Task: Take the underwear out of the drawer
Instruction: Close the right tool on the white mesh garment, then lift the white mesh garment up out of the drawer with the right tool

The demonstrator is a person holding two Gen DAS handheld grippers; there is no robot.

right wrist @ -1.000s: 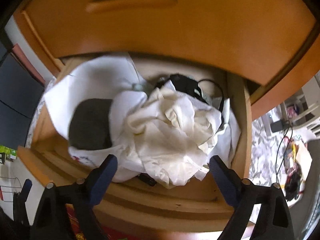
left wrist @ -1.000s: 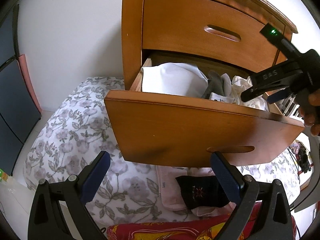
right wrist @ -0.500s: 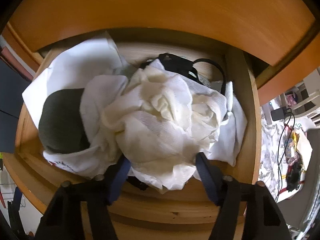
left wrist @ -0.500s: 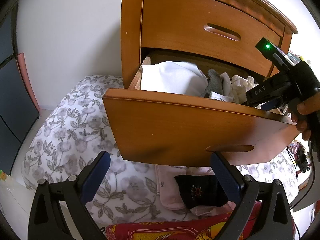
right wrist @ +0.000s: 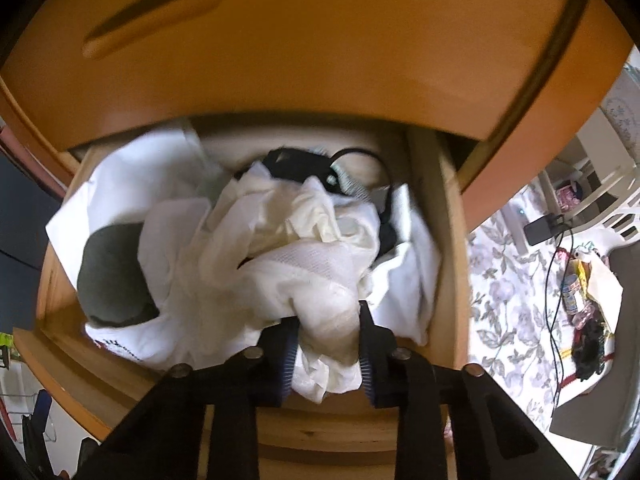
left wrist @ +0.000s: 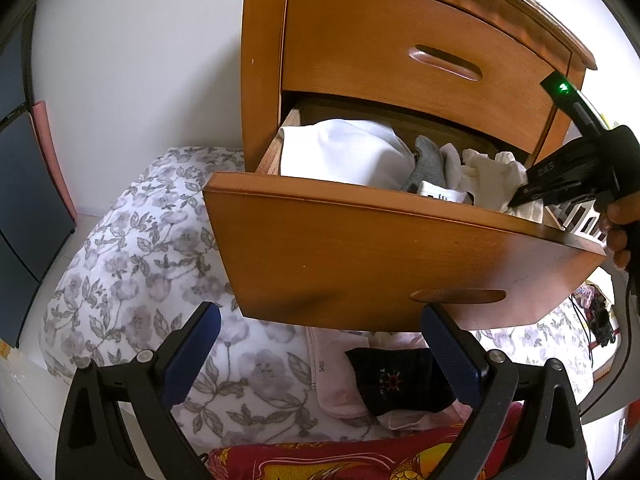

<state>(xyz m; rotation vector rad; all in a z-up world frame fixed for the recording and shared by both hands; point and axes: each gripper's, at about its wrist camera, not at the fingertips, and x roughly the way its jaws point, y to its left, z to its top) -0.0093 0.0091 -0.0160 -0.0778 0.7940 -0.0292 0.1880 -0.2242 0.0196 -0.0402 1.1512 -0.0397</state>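
Right gripper (right wrist: pixel 326 344) is pinching a bunched fold of the cream-white underwear (right wrist: pixel 304 248), its pads squeezing the cloth from both sides just above the front edge of the open drawer (left wrist: pixel 400 256). Beyond that gripper the underwear is lying heaped over a white garment (right wrist: pixel 132 184) and a grey garment (right wrist: pixel 108 276). Left gripper (left wrist: pixel 320 352) is hovering wide apart and empty below the drawer front, with a black sock (left wrist: pixel 400 380) lying between its pads.
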